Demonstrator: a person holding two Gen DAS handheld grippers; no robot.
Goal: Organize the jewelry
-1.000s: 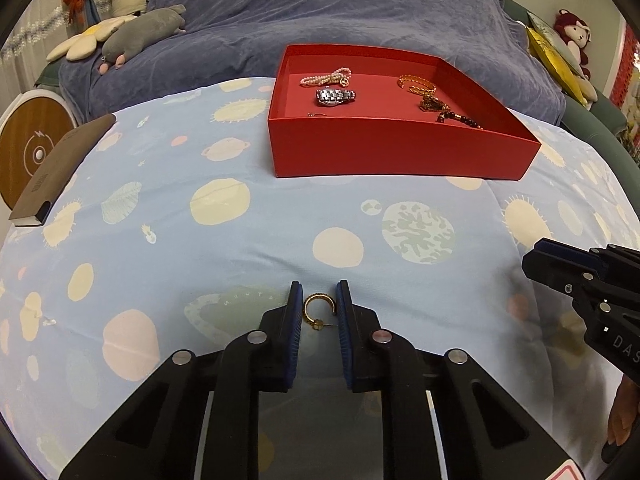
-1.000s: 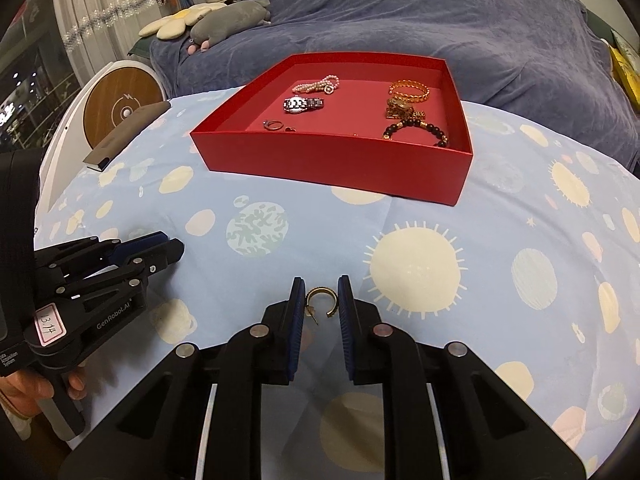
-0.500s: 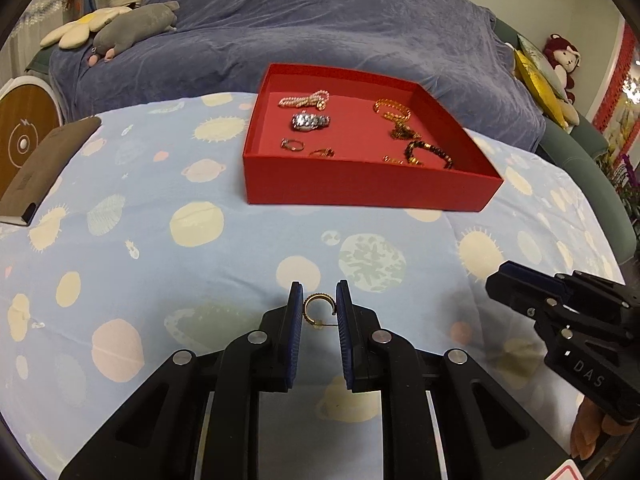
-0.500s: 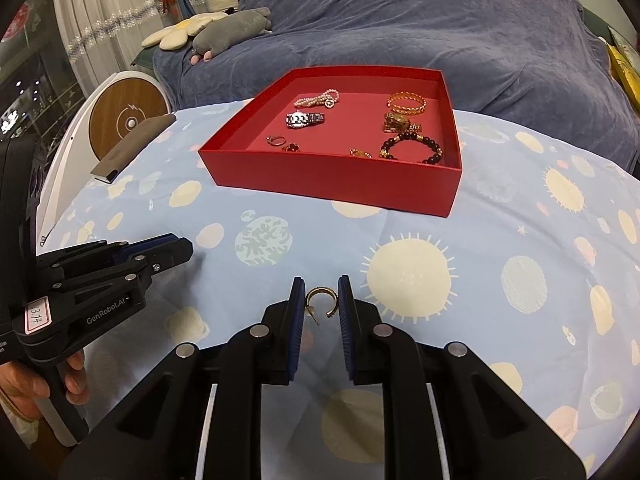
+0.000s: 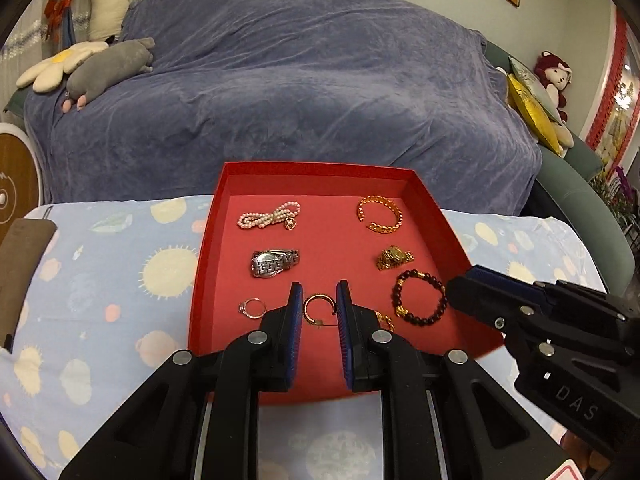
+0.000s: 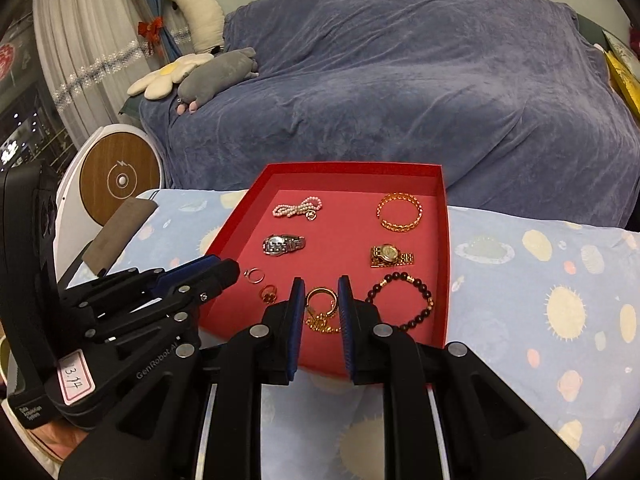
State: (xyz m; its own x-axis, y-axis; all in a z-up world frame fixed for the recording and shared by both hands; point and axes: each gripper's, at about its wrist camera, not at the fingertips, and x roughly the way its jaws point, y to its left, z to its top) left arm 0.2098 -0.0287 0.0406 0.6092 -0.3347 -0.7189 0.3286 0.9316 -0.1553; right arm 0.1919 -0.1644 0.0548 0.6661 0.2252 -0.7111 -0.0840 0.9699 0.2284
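Note:
A red tray (image 5: pixel 208 256) (image 6: pixel 446 264) lies on the planet-print cloth and holds a pearl bracelet (image 5: pixel 269 216), a gold bangle (image 5: pixel 379 214), a silver watch (image 5: pixel 274 263), a gold watch (image 6: pixel 390 256), a dark bead bracelet (image 5: pixel 419 299) and small rings (image 6: pixel 254 275). My left gripper (image 5: pixel 319 312) is shut on a gold hoop earring (image 5: pixel 318 309) above the tray's near left part. My right gripper (image 6: pixel 320 304) is shut on a second gold hoop earring (image 6: pixel 320 298) above the near middle, over a gold chain piece (image 6: pixel 320 325). The two grippers hang side by side.
A blue-covered sofa (image 5: pixel 300 80) rises right behind the tray, with plush toys (image 6: pixel 216 72) on it. A brown flat case (image 5: pixel 20 264) lies at the cloth's left edge, beside a round wooden disc (image 6: pixel 120 180). Light blue cloth (image 6: pixel 540 280) spreads right of the tray.
Both grippers have risen and moved forward from above the bare cloth to above the tray's near part, each still holding its earring.

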